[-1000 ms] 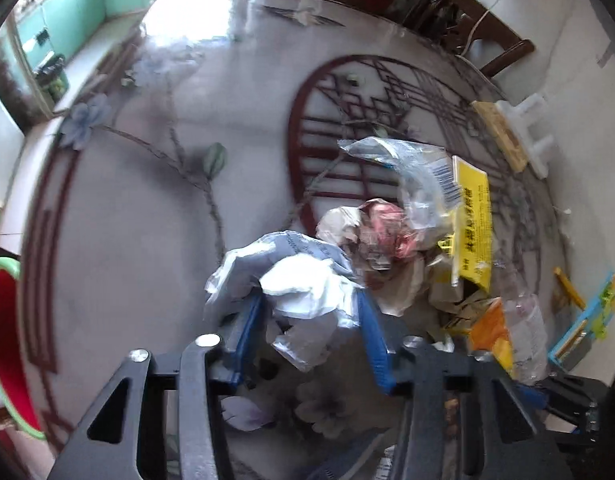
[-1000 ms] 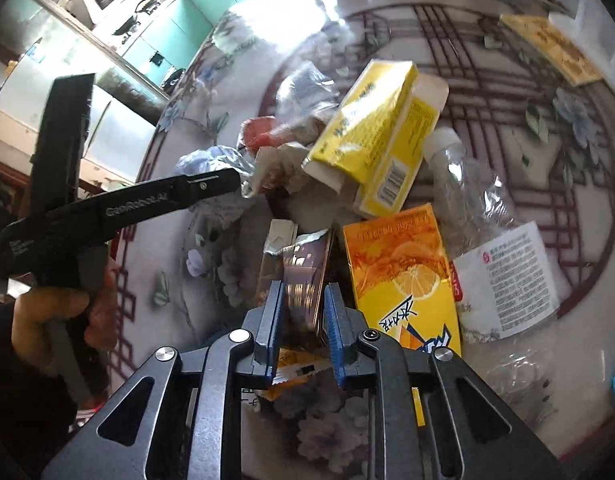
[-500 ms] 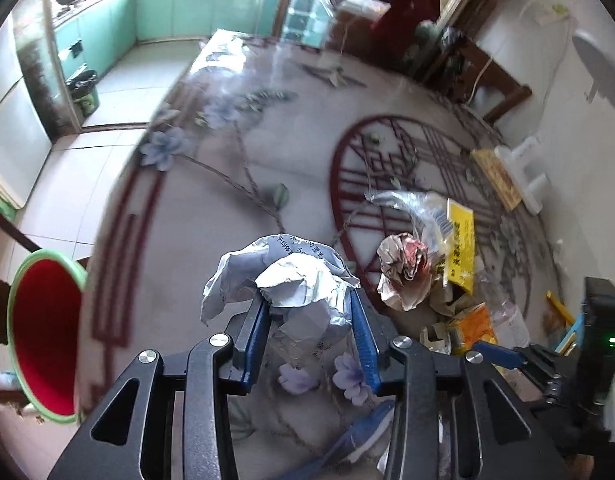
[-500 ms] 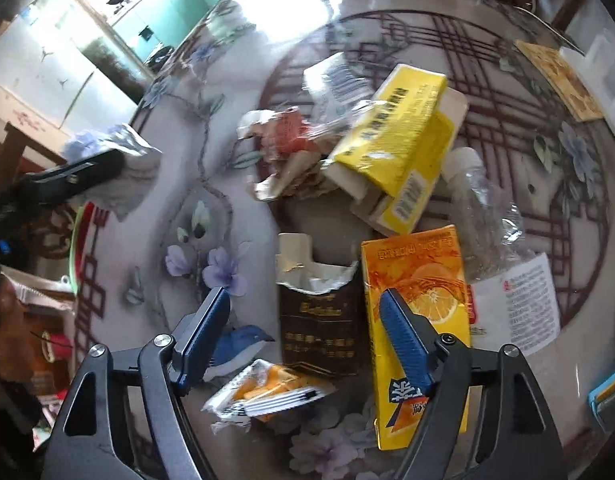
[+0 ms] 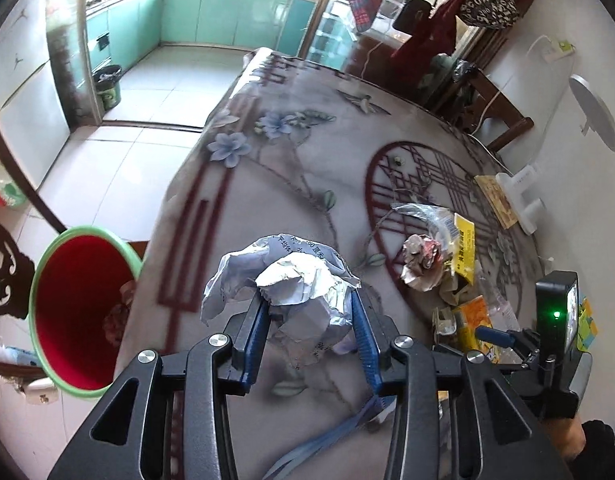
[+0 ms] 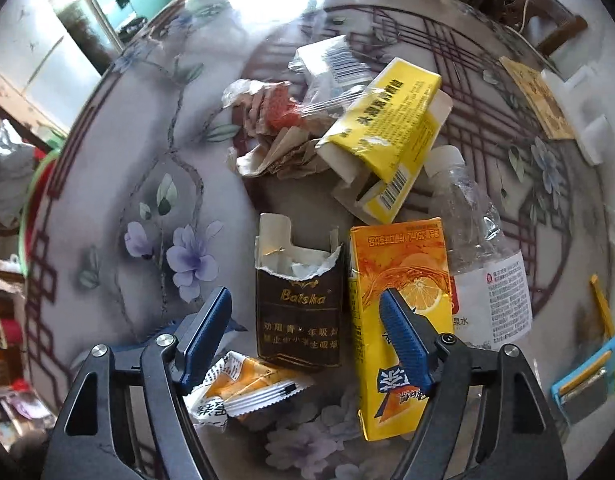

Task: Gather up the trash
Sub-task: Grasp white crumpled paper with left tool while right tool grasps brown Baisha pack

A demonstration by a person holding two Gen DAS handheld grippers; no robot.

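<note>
Fingers of the left gripper [image 5: 309, 330] pinch a crumpled silvery-white paper wad [image 5: 291, 284], lifted off the flowered tablecloth [image 5: 267, 184], probably bound for the green-rimmed red bin [image 5: 73, 308] beside the table. Only the right view shows the right gripper [image 6: 305, 334], jaws wide and empty, straddling a torn brown cigarette pack [image 6: 299, 304] beside an orange juice carton [image 6: 403, 300].

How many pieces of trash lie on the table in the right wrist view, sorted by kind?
Cartons and boxes: 3, the yellow box, juice carton, cigarette pack
Plastic bottles: 1
Wrappers and crumpled bags: 3
Total: 7
</note>
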